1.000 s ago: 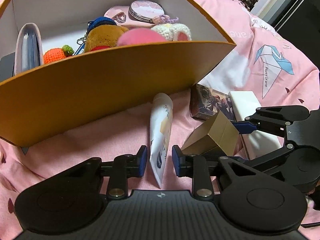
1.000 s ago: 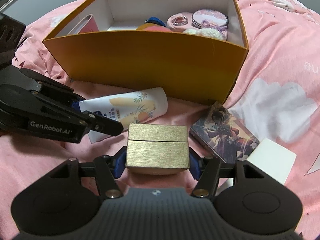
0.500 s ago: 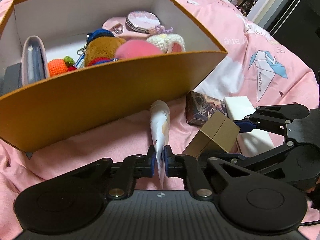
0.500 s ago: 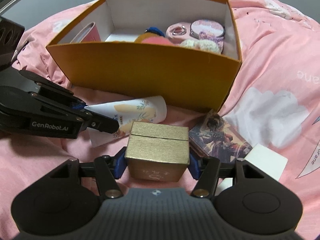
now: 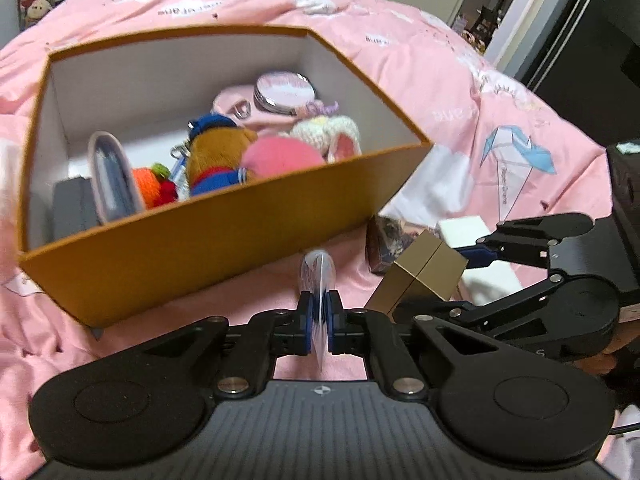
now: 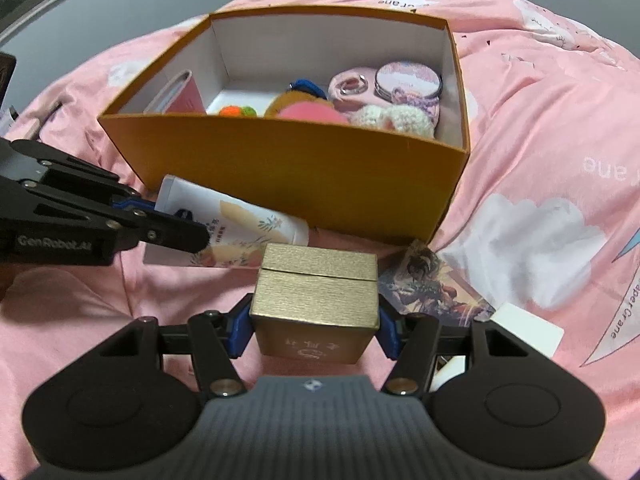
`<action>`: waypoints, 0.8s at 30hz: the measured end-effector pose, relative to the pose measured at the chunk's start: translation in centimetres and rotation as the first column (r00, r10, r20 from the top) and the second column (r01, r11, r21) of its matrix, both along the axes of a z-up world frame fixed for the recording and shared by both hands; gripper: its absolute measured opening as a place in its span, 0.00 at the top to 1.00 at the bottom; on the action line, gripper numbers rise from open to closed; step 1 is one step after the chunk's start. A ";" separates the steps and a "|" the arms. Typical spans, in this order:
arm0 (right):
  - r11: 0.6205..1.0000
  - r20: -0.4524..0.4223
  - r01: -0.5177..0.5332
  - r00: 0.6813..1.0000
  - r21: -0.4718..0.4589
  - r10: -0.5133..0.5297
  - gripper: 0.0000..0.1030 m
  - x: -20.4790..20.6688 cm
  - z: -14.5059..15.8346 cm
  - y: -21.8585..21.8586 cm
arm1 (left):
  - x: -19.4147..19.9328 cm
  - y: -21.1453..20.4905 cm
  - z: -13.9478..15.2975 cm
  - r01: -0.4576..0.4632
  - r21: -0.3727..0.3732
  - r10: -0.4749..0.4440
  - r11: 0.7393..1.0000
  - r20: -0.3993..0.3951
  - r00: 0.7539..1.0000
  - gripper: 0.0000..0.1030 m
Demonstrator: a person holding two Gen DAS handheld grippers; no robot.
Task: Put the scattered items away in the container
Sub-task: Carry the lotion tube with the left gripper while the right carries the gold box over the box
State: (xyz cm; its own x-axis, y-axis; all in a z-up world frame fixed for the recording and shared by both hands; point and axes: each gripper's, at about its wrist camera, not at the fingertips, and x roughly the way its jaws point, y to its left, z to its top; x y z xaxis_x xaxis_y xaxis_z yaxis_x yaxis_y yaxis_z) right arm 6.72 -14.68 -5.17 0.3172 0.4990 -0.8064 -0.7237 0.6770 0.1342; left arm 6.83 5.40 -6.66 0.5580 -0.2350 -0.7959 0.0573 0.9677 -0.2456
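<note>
An open orange cardboard box (image 5: 208, 240) (image 6: 304, 168) sits on a pink bedspread and holds several small toys, a round tin and a pouch. My left gripper (image 5: 319, 320) is shut on the flat end of a white cream tube (image 5: 318, 276) (image 6: 236, 228), lifted in front of the box's near wall. My right gripper (image 6: 314, 322) is shut on a small gold box (image 6: 316, 296) (image 5: 424, 276), held above the bed to the right of the tube.
A picture card box (image 6: 436, 288) (image 5: 386, 240) and a white block (image 6: 528, 328) (image 5: 464, 228) lie on the bedspread (image 6: 540, 140) right of the orange box. A doorway and dark furniture (image 5: 580, 40) stand beyond the bed at the right.
My left gripper closed on the tube's end and raised it. My right gripper lifted the gold box. Both rose and the box's inside came more into view.
</note>
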 end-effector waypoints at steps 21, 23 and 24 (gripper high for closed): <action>0.999 -0.016 -0.046 0.999 0.012 0.046 0.40 0.7 0.3 1.7 | -0.9 1.5 2.7 -0.037 0.006 0.037 0.999 0.054 0.998 0.94; 0.997 0.004 -0.057 0.998 0.042 0.057 0.40 0.8 1.4 1.5 | -1.0 1.9 3.4 -0.045 -0.017 0.046 0.999 0.069 0.997 0.94; 0.996 0.014 -0.063 0.998 0.060 0.062 0.40 0.9 2.1 1.5 | -1.0 2.0 3.9 -0.049 -0.029 0.051 0.998 0.078 0.996 0.94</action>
